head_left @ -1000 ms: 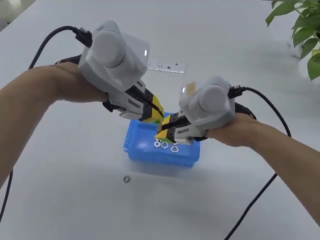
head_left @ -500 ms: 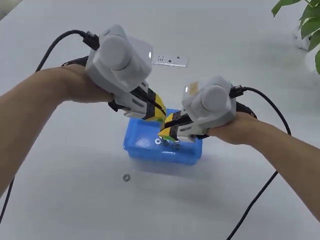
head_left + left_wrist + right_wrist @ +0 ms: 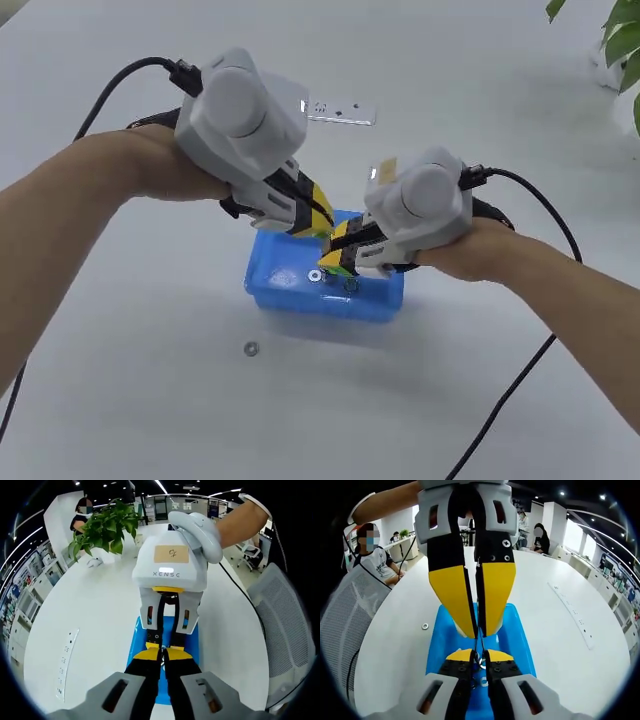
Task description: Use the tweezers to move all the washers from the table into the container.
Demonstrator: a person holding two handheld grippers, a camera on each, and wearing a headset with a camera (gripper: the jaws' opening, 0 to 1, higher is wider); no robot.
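Right gripper (image 3: 479,656): jaws clenched on a thin metal strip, which I take for the tweezers (image 3: 478,642). Left gripper (image 3: 477,630) meets it tip to tip. Its yellow pads are pinched on the far end of the same strip, as best I can tell.

Change over the last second: small. Both grippers have stayed nose to nose and have eased slightly toward the near wall of the blue container (image 3: 517,640) just below the tips. One of the washers in the container (image 3: 316,275) has slipped behind the right jaws. I read this as a regrip of the tool, not a pick.

One washer on the table (image 3: 250,348) lies outside the container, well apart from both tips, so the task isn't done.

Pose: both grippers pitch down and inward, with a forearm coming in from each side.
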